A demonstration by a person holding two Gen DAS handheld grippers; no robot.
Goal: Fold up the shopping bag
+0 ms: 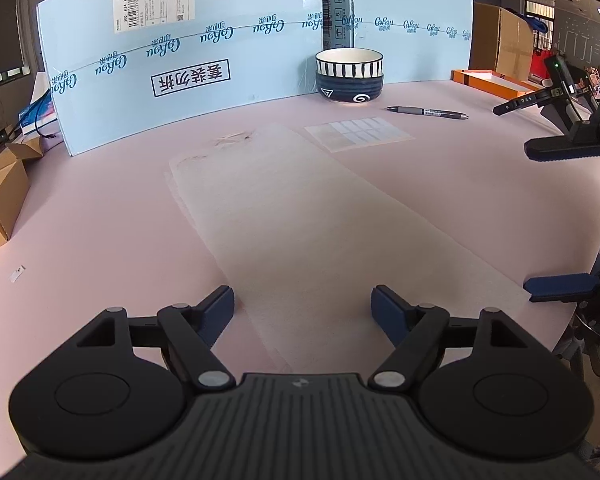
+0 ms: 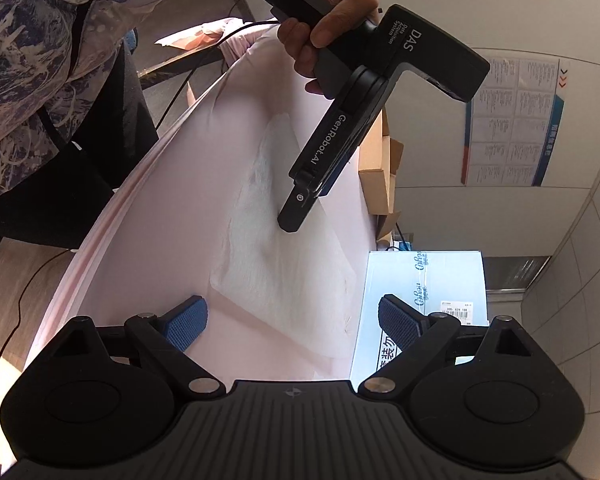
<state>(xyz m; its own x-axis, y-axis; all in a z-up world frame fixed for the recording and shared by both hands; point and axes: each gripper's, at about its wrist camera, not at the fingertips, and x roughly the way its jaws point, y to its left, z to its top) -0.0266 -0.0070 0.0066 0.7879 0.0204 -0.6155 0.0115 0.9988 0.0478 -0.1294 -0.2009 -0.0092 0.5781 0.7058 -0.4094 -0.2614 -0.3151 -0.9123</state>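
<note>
The bag (image 1: pixel 300 216) lies flat on the pink table (image 1: pixel 100 208) as a long narrow strip, seemingly folded lengthwise already, with the crosswise folds left to do. The left gripper (image 1: pixel 302 312) straddles its near end, jaws spread and empty; the right gripper (image 2: pixel 292 328) is spread and empty too. The blue box (image 1: pixel 180 80) reads "Cobou"; the left tool's handle (image 2: pixel 380 80) in the right view reads "DAS" and "GenRobot.AI".

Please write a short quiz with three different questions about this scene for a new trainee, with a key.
1. True or false: the left tool is closed on the bag.
2. What lies nearest the bowl on the table? A) pen B) spoon C) cup
3. Fill in: the bag lies ____ on the table.

Key: 1 false, both the left tool and the right tool are open with nothing between the fingers; 2 A; 3 flat.
</note>
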